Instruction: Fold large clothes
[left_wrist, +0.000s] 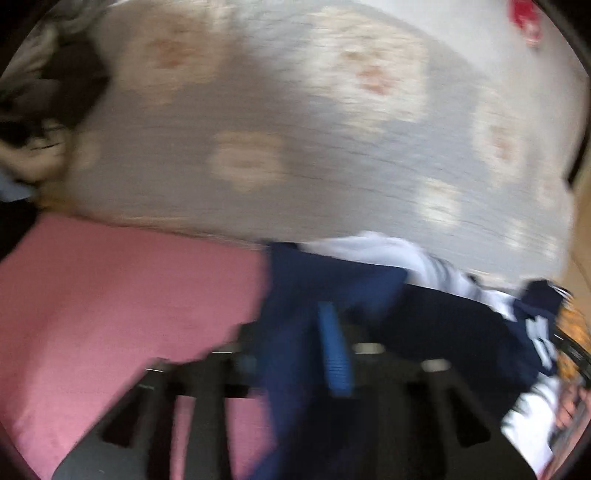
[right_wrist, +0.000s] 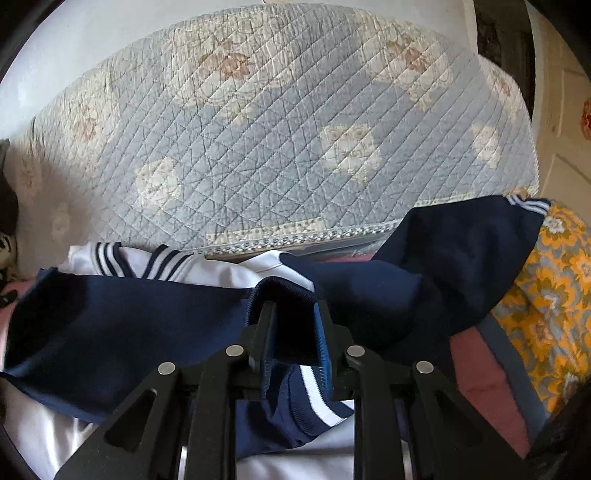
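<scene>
Under my left gripper (left_wrist: 295, 354) lies a pink sheet (left_wrist: 110, 295), with the navy-and-white jacket (left_wrist: 332, 288) bunched at its fingers; the view is blurred, so I cannot tell whether those jaws hold cloth. Ahead spreads a quilted floral bedspread (right_wrist: 258, 129). My right gripper (right_wrist: 295, 332) is clenched on the jacket's (right_wrist: 110, 325) navy hem. To its right sits yellow floral fabric (right_wrist: 554, 277).

Black gripper (right_wrist: 293, 332), silver screws, blue pads.

Quilted floral bedspread (right_wrist: 258, 147), pale wall (right_wrist: 55, 55) behind
</scene>
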